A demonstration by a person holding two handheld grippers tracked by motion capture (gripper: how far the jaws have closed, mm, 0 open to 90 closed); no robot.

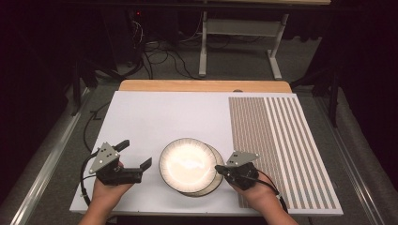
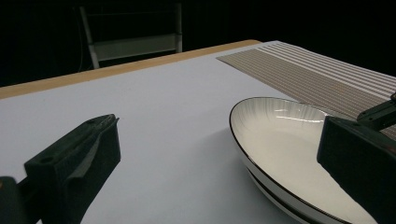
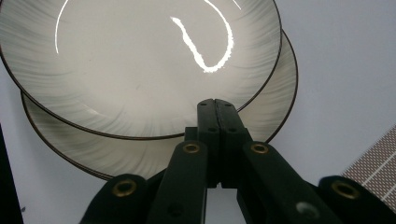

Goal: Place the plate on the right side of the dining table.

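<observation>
Two cream plates with dark rims lie stacked and offset on the white table top [image 1: 141, 117]. The upper plate [image 1: 187, 164] sits toward the left, and the lower plate [image 1: 214, 183] peeks out at the right and front. My right gripper [image 1: 220, 169] is shut, its tips at the upper plate's right rim. In the right gripper view the closed jaws of this gripper [image 3: 215, 106] end right over the upper plate [image 3: 140, 65], with the lower plate [image 3: 275, 93] beneath; nothing sits between them. My left gripper [image 1: 137, 153] stands open just left of the plates. The upper plate [image 2: 289, 140] lies by its right jaw.
A striped brown mat [image 1: 281, 140] covers the table's right part, also seen as the mat [image 2: 317, 74] and the mat [image 3: 378, 168]. A wooden strip [image 1: 202, 85] runs along the far edge. Cables and another table's legs [image 1: 202, 51] stand on the floor beyond.
</observation>
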